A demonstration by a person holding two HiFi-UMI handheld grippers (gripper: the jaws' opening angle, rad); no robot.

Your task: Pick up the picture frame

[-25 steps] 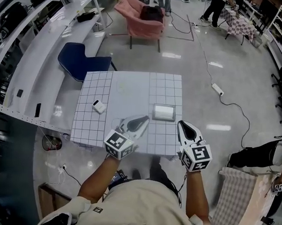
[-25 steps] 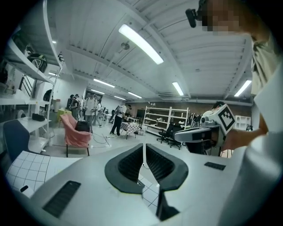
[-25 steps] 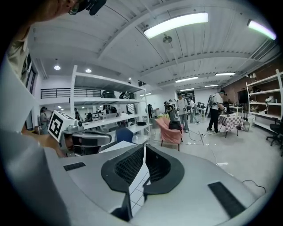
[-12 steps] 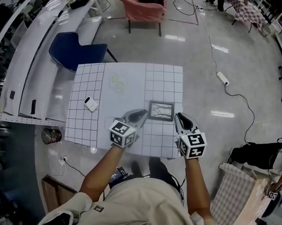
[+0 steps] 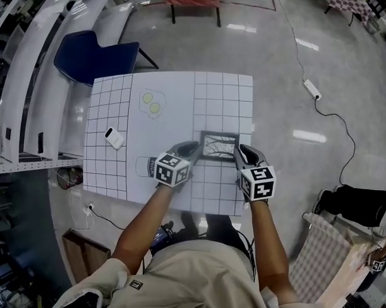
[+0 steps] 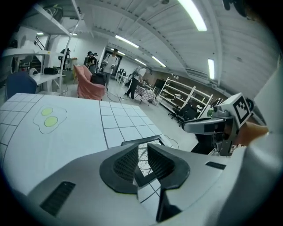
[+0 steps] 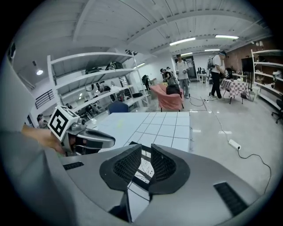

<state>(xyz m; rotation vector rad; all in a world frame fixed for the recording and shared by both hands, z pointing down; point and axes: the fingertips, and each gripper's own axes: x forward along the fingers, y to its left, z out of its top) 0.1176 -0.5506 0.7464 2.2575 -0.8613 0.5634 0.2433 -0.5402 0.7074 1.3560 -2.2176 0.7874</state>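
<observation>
White gridded table top (image 5: 104,172) in the head view bears a dark rectangular picture frame (image 5: 219,145) lying flat, with the left gripper (image 5: 191,148) just beside its left edge and the right gripper (image 5: 240,150) just beside its right. The left gripper view shows jaws a narrow slit apart and empty, the frame ahead. The right gripper view shows jaws slightly apart, opening, also empty; gripping and lifting remain.

Glossy grey floor (image 5: 347,80); blue chair (image 5: 92,58) beside gridded table (image 5: 176,86); white shelving (image 5: 38,69) alongside.
</observation>
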